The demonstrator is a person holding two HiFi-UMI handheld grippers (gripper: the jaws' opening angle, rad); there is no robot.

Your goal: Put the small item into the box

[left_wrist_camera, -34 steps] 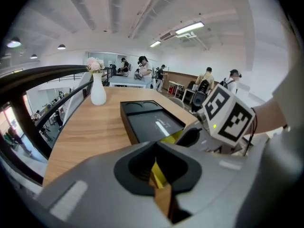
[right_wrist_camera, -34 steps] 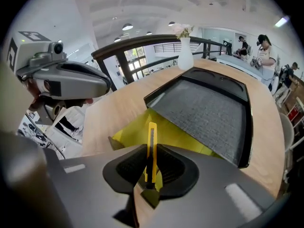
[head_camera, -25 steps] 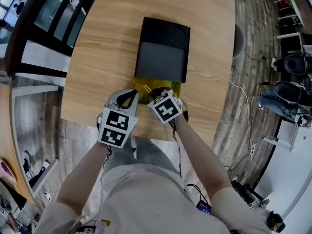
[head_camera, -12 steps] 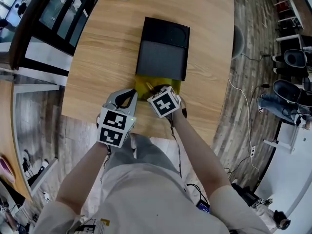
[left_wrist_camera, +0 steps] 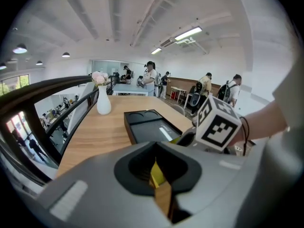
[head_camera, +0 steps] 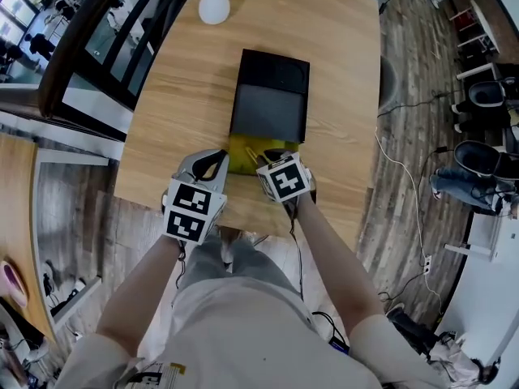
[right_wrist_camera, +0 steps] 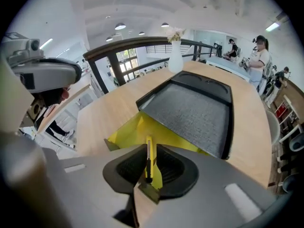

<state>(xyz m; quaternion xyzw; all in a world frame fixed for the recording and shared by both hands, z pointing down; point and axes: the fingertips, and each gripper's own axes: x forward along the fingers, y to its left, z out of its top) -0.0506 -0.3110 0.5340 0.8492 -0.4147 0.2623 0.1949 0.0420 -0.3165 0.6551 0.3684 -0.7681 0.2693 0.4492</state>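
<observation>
Pale wooden surface (head_camera: 340, 71) over plank floor (head_camera: 409, 144), white vase (head_camera: 214, 6) at the far end. Right gripper (head_camera: 270, 157) fingers clamp the small yellow item (right_wrist_camera: 149, 158) above the yellow tray (head_camera: 242, 154), near side of the black box (head_camera: 272, 96). Left gripper (head_camera: 213, 167) fingers are closed.

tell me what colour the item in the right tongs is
The item is yellow with a dark strip; it shows best in the right gripper view.

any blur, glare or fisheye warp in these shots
Head view: sharp, though the table edges bow. Left gripper view: heavy fisheye, black corners, ceiling lights glare, the left gripper, on the yellow box, is soft. Right gripper view: same dark corners; the right gripper body is blurred, but the thin yellow item it grips and the black box are crisp.
</observation>
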